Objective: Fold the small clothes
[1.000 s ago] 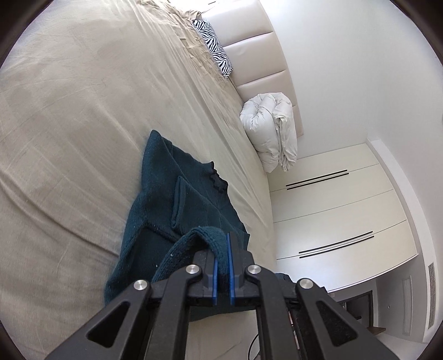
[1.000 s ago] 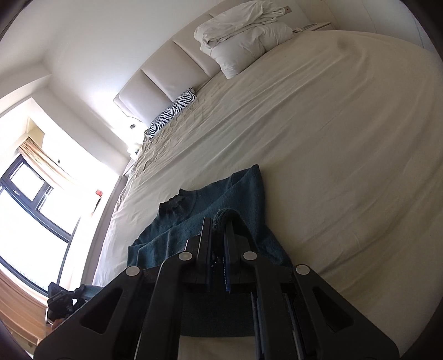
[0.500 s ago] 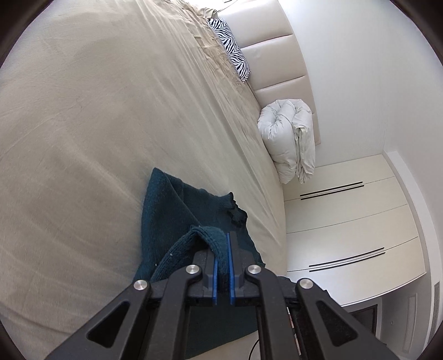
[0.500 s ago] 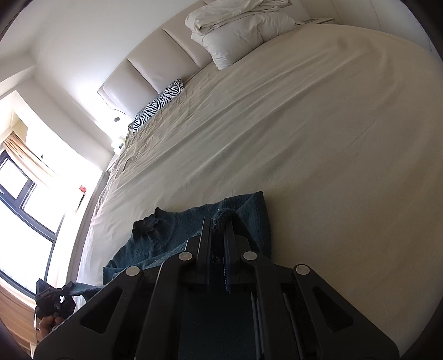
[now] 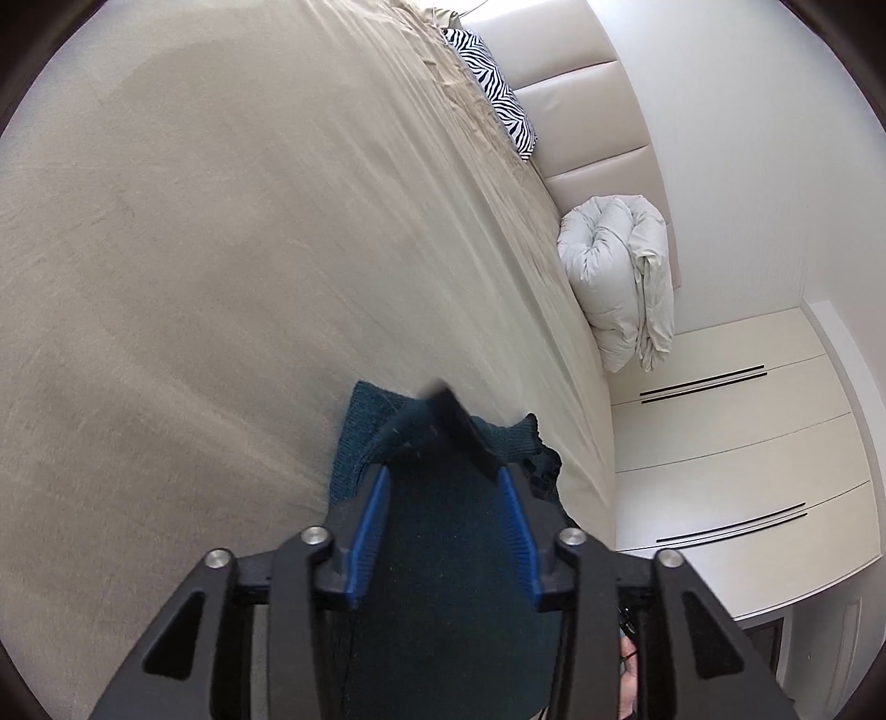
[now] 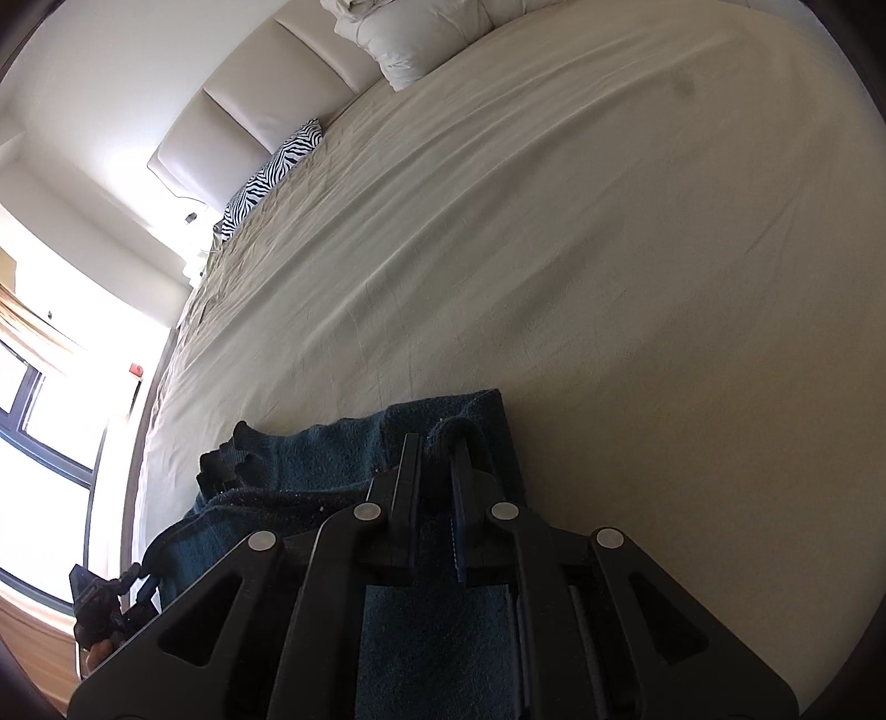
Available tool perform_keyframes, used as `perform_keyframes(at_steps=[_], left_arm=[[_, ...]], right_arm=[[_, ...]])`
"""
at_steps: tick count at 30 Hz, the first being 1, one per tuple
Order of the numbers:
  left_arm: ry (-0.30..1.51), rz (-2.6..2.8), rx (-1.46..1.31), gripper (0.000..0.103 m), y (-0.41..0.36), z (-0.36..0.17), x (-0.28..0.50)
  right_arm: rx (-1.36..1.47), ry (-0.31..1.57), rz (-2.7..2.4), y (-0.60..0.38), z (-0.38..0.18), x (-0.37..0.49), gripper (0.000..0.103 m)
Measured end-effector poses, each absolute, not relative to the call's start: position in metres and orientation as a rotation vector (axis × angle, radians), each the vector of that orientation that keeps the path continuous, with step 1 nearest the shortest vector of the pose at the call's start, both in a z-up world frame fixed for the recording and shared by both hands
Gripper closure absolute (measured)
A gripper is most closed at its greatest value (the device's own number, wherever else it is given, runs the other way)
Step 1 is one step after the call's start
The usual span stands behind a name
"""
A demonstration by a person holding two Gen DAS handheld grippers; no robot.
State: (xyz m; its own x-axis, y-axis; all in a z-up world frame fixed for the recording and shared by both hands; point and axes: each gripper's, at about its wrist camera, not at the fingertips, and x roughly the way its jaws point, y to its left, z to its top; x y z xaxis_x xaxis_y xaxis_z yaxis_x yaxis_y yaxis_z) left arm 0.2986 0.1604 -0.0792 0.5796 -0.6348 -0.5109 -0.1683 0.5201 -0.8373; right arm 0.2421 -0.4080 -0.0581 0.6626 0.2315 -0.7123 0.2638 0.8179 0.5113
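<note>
The left gripper (image 5: 443,482) is opening, its blue pads now clear of the dark teal garment (image 5: 454,581) it pinched a second ago. The right gripper (image 6: 437,471) stays clamped on a corner, just easing apart. The garment lies doubled on the beige bed (image 5: 221,249); this fold appears laid.

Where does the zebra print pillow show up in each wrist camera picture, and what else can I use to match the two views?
Left wrist view: the zebra print pillow sits near the top, right of centre, against the headboard.
Right wrist view: the zebra print pillow sits upper left, at the headboard's foot.
Shared landmark: the rolled white duvet, at the right in the left view, at the top edge in the right view.
</note>
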Motion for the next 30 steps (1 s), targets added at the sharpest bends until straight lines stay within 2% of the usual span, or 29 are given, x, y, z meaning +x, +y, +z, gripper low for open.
perform_keyframes(at_steps=[2,5,7,8,14,28,30], left_arm=[[0.933,-0.338,-1.013,0.053,0.162,-0.076,0.295],[0.918,-0.324,-1.011,0.047,0.167,-0.072,0.284],[0.913,-0.327,-1.008,0.047,0.168,-0.072,0.275],[0.913,-0.327,-1.001,0.047,0.168,-0.072,0.269],[0.928,-0.317,-0.928,0.047,0.160,-0.075,0.230],[0.949,-0.280,-0.625,0.047,0.117,-0.067,0.192],[0.951,-0.274,-0.598,0.047,0.114,-0.067,0.189]], right_arm=[[0.614,0.855,-0.012,-0.405,-0.057,0.245,0.088],[0.597,0.829,-0.016,-0.403,-0.052,0.241,0.075],[0.604,0.810,-0.027,-0.406,-0.046,0.240,0.058],[0.612,0.794,-0.035,-0.408,-0.043,0.239,0.046],[0.620,0.785,-0.045,-0.417,-0.030,0.219,0.045],[0.359,0.853,-0.065,-0.383,-0.044,0.119,0.047],[0.336,0.861,-0.069,-0.383,-0.046,0.115,0.052]])
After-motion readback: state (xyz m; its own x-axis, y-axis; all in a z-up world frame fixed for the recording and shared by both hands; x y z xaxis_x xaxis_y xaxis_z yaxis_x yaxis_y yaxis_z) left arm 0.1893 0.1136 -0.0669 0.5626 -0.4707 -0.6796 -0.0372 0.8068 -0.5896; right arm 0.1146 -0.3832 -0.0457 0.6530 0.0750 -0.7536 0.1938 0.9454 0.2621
